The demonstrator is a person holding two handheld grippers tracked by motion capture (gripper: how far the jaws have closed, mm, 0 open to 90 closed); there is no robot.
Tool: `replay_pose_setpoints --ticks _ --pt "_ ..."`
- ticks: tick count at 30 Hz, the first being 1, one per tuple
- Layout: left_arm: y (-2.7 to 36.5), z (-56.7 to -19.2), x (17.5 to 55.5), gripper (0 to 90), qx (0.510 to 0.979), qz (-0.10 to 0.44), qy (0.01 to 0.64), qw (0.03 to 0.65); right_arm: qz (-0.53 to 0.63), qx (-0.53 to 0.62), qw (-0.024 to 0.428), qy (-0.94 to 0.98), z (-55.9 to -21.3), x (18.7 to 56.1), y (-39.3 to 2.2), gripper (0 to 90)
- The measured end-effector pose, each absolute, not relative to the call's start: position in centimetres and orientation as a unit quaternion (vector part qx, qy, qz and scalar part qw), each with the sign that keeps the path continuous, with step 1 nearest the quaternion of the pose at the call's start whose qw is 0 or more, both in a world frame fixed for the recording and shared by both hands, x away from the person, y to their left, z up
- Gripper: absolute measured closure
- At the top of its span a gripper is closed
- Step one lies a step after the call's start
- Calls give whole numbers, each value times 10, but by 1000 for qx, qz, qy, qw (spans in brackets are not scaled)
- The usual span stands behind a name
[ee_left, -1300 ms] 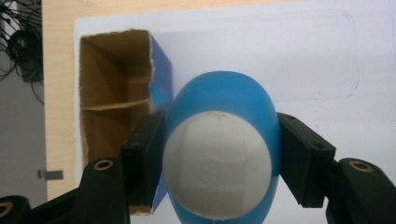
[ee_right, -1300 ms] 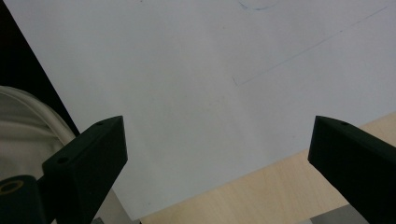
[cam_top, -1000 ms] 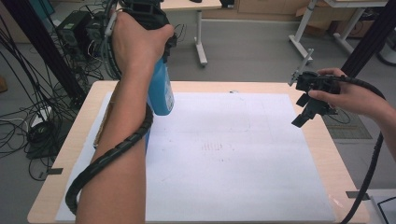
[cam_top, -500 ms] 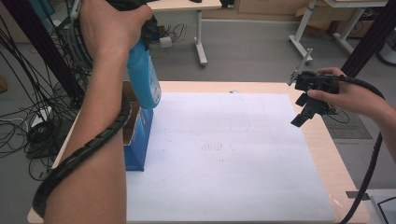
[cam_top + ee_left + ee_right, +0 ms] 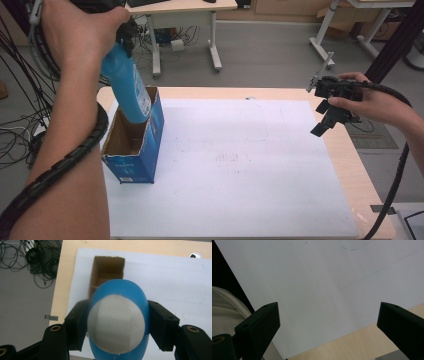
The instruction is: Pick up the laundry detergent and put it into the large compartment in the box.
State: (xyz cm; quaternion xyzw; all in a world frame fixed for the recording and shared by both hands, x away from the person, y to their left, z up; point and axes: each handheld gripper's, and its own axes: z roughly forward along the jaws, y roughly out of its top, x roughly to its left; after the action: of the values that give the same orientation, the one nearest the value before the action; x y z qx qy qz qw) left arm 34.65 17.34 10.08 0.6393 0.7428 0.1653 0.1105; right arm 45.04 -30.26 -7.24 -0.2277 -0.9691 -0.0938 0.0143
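Observation:
My left gripper [image 5: 117,322] is shut on a blue bottle [image 5: 127,82], which I hold by its upper part, its pale end [image 5: 116,326] turned to the camera. The hand covers the jaws in the high view. The bottle hangs tilted, with its lower end at the open top of a blue cardboard box [image 5: 135,155] that stands at the left of the table; how far in it reaches I cannot tell. The box's brown inside [image 5: 107,267] shows beyond the bottle. My right gripper [image 5: 322,119] hovers open over the table's right edge, nothing between its jaws [image 5: 329,317].
A large white sheet [image 5: 240,165] covers most of the wooden table [image 5: 345,150]. Each gripper trails a black cable. Tangled cables lie on the floor at the left [image 5: 37,260], and desks stand beyond the far edge [image 5: 185,10].
My left hand has carried the bottle to the left and slightly up, uncovering the blue box, and the bottle's lower end now sits at the box's opening. The right gripper has stayed still.

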Motion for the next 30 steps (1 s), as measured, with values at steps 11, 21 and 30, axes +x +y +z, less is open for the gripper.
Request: replay_pose_setpoints --ticks 11,21,30 --pt "194 81 349 386 632 167 750 96 -89 -226 14 -970 -73 450 -298 47" --pt "202 60 360 386 633 164 752 81 -88 -228 14 -970 -76 452 -297 47" --pt "204 39 371 387 640 153 750 69 -88 -232 15 -969 -78 454 -297 47"
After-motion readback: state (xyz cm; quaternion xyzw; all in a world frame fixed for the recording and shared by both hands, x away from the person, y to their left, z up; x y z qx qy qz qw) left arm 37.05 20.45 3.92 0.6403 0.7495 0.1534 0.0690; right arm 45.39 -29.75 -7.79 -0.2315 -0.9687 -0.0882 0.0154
